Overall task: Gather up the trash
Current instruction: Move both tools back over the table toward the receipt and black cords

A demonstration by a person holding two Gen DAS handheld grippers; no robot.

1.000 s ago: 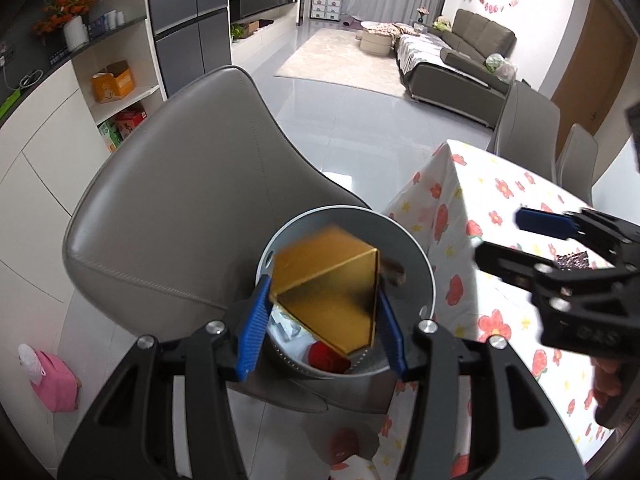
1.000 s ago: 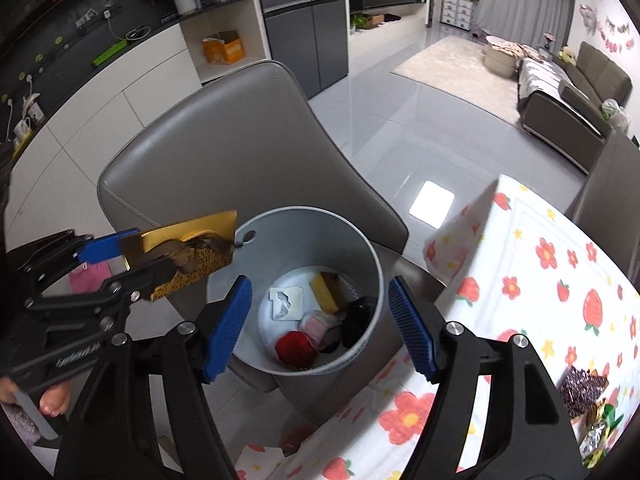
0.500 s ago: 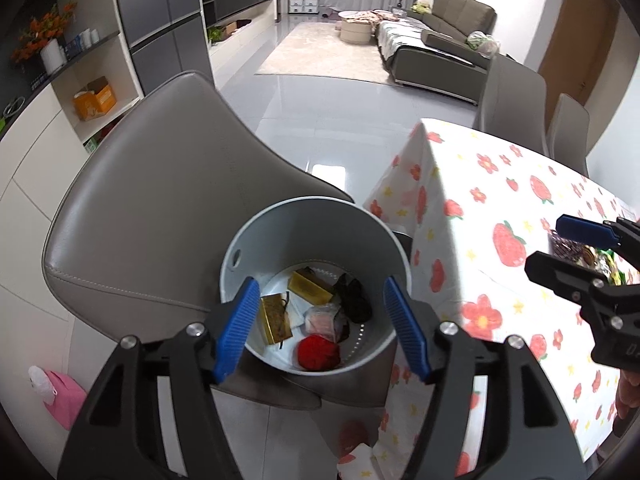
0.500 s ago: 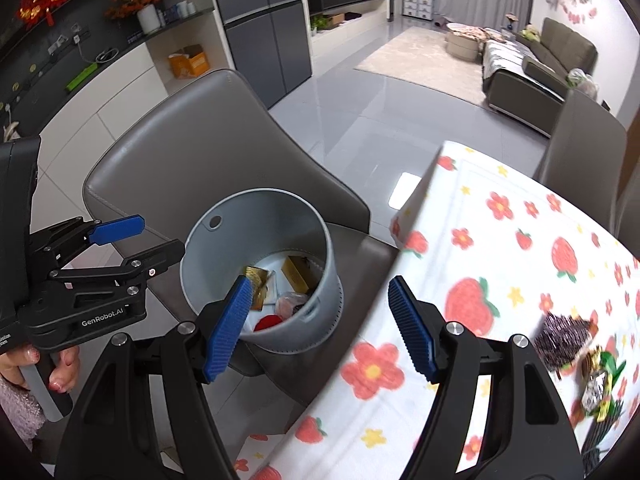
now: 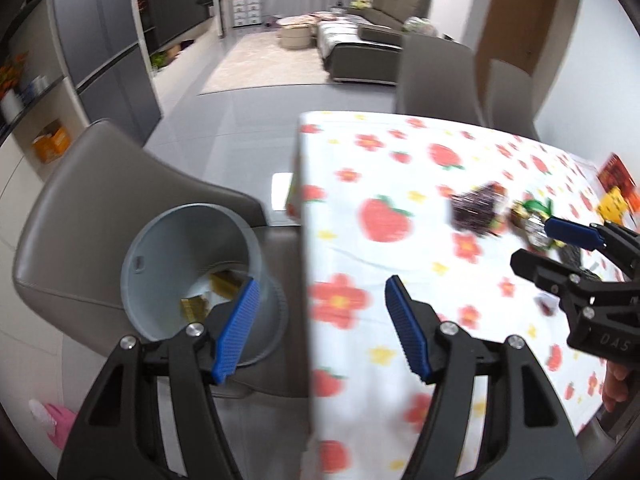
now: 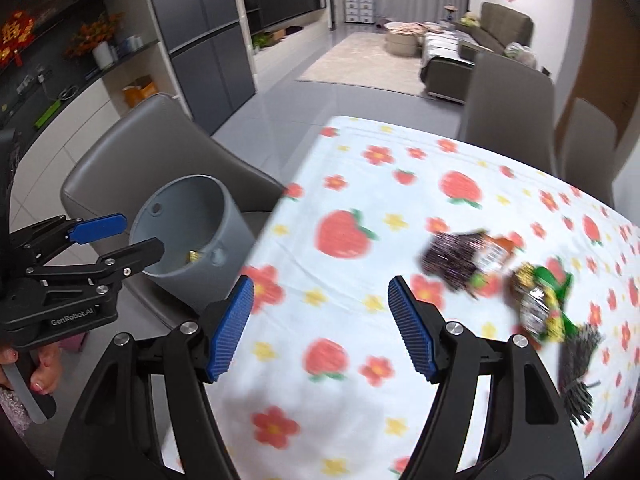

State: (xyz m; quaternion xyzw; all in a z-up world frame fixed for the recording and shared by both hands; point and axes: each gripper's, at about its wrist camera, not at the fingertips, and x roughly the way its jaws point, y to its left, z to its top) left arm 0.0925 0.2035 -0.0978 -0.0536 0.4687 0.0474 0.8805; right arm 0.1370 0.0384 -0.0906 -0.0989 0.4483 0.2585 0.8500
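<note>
A grey round bin (image 5: 188, 236) stands on a grey chair seat beside the table, with gold wrappers (image 5: 222, 284) lying inside; the right wrist view shows the bin (image 6: 188, 208) at the left. On the flowered tablecloth (image 6: 360, 184) lie a dark purple wrapper (image 6: 456, 256), a green and gold wrapper (image 6: 540, 300) and a dark shredded piece (image 6: 578, 360). My left gripper (image 5: 322, 282) is open and empty over the table's edge, just right of the bin. My right gripper (image 6: 320, 280) is open and empty above the cloth, left of the wrappers.
The grey chair (image 5: 100, 184) holds the bin against the table's left edge. Two more chairs (image 6: 508, 92) stand at the far side. A yellow piece (image 5: 612, 202) and a red packet (image 5: 616, 170) lie at the table's right end. A pink slipper (image 5: 52, 420) is on the floor.
The gold box that the left gripper held over the bin now lies inside it. Both grippers have swung right, from above the bin towards the table and its wrappers.
</note>
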